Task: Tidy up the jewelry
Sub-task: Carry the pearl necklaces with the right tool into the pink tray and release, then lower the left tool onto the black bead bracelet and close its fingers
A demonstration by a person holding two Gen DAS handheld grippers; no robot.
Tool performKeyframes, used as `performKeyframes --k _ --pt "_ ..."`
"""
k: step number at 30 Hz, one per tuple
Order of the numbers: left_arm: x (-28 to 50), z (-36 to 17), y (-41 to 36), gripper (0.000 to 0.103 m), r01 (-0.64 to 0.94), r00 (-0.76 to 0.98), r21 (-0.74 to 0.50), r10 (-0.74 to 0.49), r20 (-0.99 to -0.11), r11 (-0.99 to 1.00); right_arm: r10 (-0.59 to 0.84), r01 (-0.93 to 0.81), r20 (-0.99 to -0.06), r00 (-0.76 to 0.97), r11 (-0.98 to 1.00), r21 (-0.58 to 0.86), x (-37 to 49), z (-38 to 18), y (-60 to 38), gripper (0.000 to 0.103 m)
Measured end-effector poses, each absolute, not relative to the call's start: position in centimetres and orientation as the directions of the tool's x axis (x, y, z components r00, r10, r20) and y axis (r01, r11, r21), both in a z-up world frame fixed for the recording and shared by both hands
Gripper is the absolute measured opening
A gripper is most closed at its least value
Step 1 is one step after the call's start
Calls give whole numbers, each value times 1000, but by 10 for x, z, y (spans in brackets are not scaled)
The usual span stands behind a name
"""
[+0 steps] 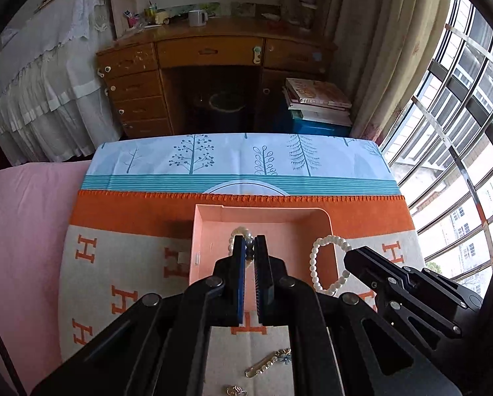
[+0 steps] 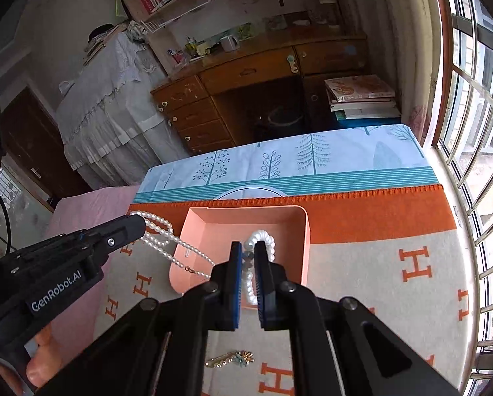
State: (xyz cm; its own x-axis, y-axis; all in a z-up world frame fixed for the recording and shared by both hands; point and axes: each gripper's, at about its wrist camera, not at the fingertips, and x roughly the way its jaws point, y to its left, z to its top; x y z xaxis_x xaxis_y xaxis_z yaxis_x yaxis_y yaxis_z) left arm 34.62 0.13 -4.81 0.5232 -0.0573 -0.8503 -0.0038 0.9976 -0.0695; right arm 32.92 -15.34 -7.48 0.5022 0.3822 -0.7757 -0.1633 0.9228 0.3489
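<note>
A: The tray (image 1: 213,217)?
B: Salmon pink. Both the necklace (image 2: 167,241) and the bracelet (image 1: 325,264) are white pearl.
A: And the blanket (image 1: 121,264)?
B: Cream with orange H letters and an orange border. Beyond it, the cloth (image 1: 233,155) is pale blue with teal trees and stripes.

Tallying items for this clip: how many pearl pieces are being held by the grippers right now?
2. The pearl necklace hangs from the left gripper beside the pink tray. The pearl bracelet is clamped in the right gripper above the tray. More may be hidden.
</note>
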Motion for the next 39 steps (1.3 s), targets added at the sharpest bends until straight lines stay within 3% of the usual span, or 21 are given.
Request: performKeyframes --k 3,4,6,7,8,11,14,17,21,39 --pt "354 -76 2 4 -10 493 -55 -43 -869 998 356 -139 -817 454 934 330 341 -102 -148 8" --pt "356 -83 3 12 -2 481 -65 -56 -875 998 344 -130 -831 437 938 320 344 -110 -147 8" --pt "355 -93 4 39 6 470 -64 -60 -880 998 334 -117 -849 409 942 314 345 -122 -147 8" --pt "352 -95 5 63 5 480 -59 -54 -875 998 334 -107 -856 395 942 318 345 -127 -149 9" --pt "348 -95 6 79 -3 499 -51 -43 -865 999 345 -99 -856 385 938 333 343 -131 -151 9" --pt "330 -86 12 81 -18 570 -30 -15 -822 999 364 -80 -844 394 928 363 333 -135 -156 11" --pt "312 -78 18 85 -21 595 -20 -4 -804 1000 347 -81 -843 410 935 345 319 -136 -157 28" --pt "291 -67 25 86 -21 637 -23 -4 -771 1000 347 -83 -835 427 934 346 301 -133 -157 39" --pt "260 -51 33 86 -1 685 -47 -34 -727 999 367 -86 -818 443 926 369 279 -123 -157 39" --pt "154 -28 58 86 3 712 -106 -77 -698 994 328 -144 -639 696 935 323 172 -30 -177 39"
